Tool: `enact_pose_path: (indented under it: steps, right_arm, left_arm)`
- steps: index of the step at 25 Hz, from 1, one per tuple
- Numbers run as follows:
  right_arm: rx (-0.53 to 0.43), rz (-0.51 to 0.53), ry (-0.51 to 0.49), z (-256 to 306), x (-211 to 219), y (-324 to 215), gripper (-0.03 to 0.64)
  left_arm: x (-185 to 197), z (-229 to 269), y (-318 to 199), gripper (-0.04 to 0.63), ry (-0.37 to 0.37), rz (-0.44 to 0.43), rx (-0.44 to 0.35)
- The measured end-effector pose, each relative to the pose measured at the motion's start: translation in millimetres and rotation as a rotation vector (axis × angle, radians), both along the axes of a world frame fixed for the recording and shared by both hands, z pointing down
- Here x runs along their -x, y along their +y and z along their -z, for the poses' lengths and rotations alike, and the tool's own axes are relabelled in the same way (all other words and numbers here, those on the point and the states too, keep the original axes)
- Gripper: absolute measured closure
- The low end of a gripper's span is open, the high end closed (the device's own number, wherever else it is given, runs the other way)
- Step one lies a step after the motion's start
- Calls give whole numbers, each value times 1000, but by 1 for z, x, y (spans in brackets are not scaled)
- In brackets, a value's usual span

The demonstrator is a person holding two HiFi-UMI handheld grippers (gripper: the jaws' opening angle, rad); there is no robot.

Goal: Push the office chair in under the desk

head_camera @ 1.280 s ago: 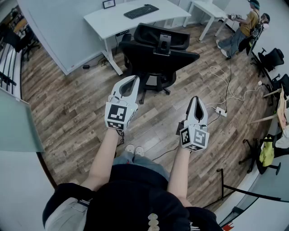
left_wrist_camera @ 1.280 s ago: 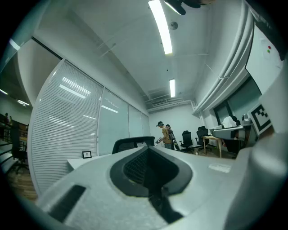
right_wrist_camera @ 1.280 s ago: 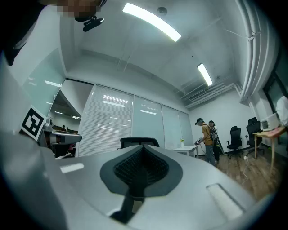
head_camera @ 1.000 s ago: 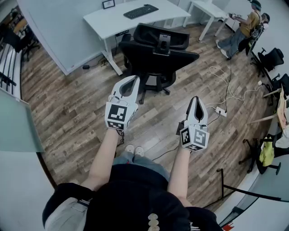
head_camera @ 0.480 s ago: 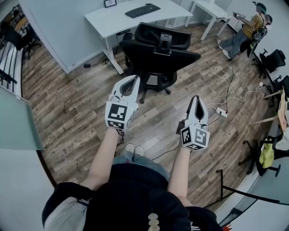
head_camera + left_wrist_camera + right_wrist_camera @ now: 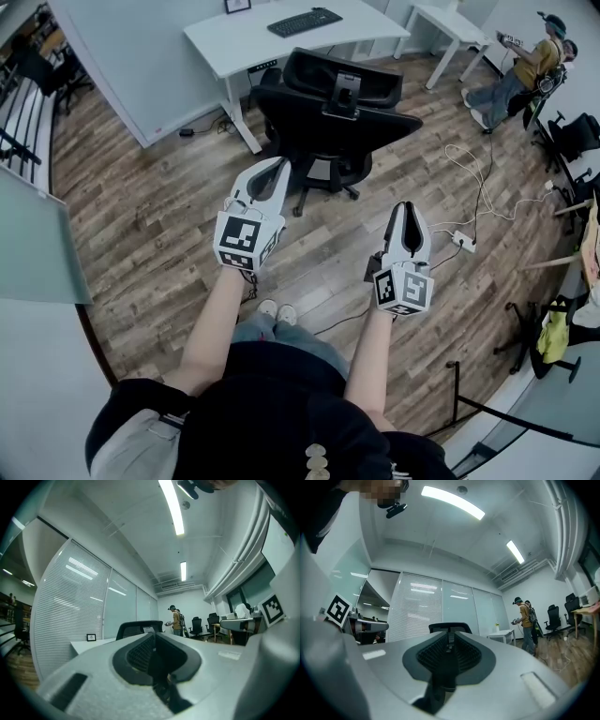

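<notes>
A keyboard (image 6: 305, 21) lies on the white counter (image 6: 234, 39). The black office chair (image 6: 328, 108) stands in front, not under it. The left gripper (image 6: 278, 165) has its jaws closed and empty. The right gripper (image 6: 408, 207) has jaws that have just been opening a crack, with nothing between them. Cables (image 6: 480, 187) lie on the floor to the right.

The wooden plank floor (image 6: 141, 216) carries the black office chair (image 6: 328, 108), a white cable (image 6: 483, 187) with a power strip (image 6: 462, 242), and the white desk (image 6: 244, 33), on which lie a keyboard (image 6: 304, 21) and a small picture frame (image 6: 237, 6).

Matt blk office chair (image 6: 309, 117), smooth wht desk (image 6: 234, 42), wood-plank floor (image 6: 141, 216).
</notes>
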State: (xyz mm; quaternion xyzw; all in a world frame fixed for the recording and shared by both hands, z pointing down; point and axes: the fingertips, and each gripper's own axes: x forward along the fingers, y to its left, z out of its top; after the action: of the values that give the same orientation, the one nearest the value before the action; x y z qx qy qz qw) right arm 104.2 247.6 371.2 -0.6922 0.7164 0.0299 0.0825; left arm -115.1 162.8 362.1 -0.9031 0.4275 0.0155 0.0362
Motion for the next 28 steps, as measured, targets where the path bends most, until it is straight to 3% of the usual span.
enact_pose_path:
  steps: [7,10,20,28]
  right_arm:
    - [-5,60,-11,-5,-5,-16,510]
    - [-3,71,-18,-7,-8,-26,491]
    - [13,96,-16,-12,-14,-61,482]
    - [15,106,-4,-14,-22,-116,482]
  left_arm:
    - [-10,-6,-2,418,10,-31,5]
    - [-9,-8,-10,383,24,-17,15]
    - [-10,-15,-34,341,20,-6,21]
    - [-21,-16,-93,336,44,-14,16]
